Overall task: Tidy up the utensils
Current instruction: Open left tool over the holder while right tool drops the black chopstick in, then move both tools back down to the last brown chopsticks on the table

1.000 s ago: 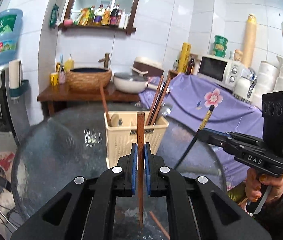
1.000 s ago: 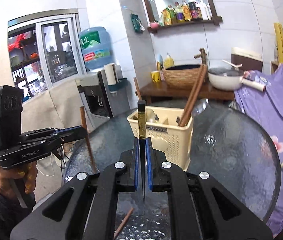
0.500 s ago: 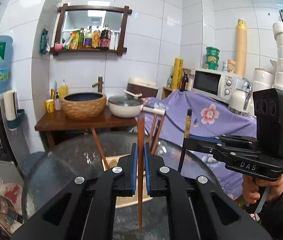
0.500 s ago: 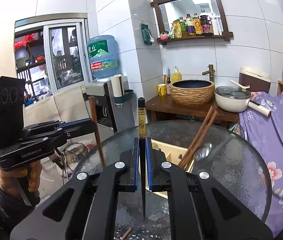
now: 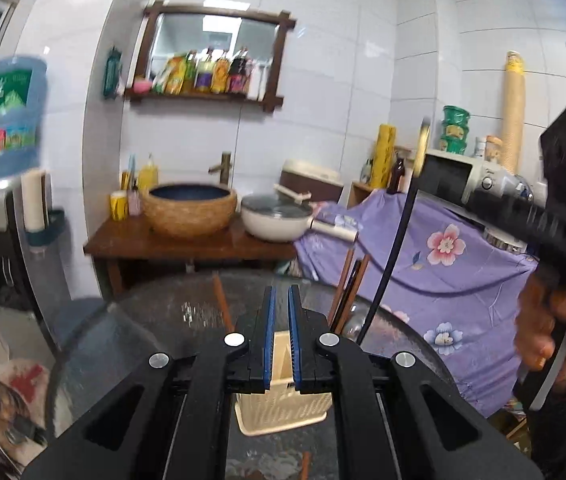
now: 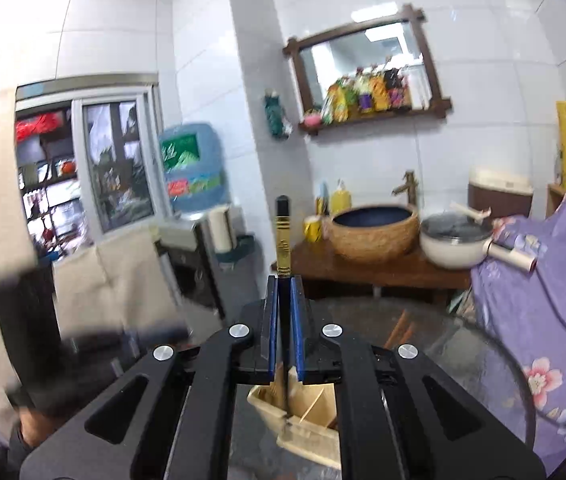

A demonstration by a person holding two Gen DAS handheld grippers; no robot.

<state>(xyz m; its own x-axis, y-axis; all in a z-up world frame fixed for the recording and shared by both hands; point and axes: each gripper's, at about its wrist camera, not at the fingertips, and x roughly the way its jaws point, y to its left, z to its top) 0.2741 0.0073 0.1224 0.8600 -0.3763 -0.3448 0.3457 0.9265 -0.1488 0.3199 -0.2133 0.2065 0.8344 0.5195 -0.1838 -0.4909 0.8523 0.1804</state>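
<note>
The right gripper [image 6: 281,312] is clenched on a black chopstick [image 6: 281,236] with a gold band. The stick stands nearly upright between the blue pads, its blunt top above them, and its thin end reaches down over the cream basket [image 6: 307,432], though blur makes it hard to tell whether the tip is inside. The left gripper [image 5: 281,312] has its pads drawn in to a narrow slit, and through that slit only the dark glass and a strip of the same basket [image 5: 283,416] can be seen. The basket stands on the round glass table [image 5: 143,340], and both grippers' black frames cover most of its rim and compartments. Brown chopsticks [image 5: 347,280] lean out of its right side and another brown stick [image 5: 221,300] leans at its left, all with their lower ends hidden behind the left gripper. A short brown stub [image 5: 305,464] at the bottom edge is cut off and cannot be identified. Seen from the left wrist, the right gripper is a smeared black shape at the right edge, held by a hand [image 5: 555,328] that is partly out of frame. Seen from the right wrist, the left gripper is only a dark blur at the left
</note>
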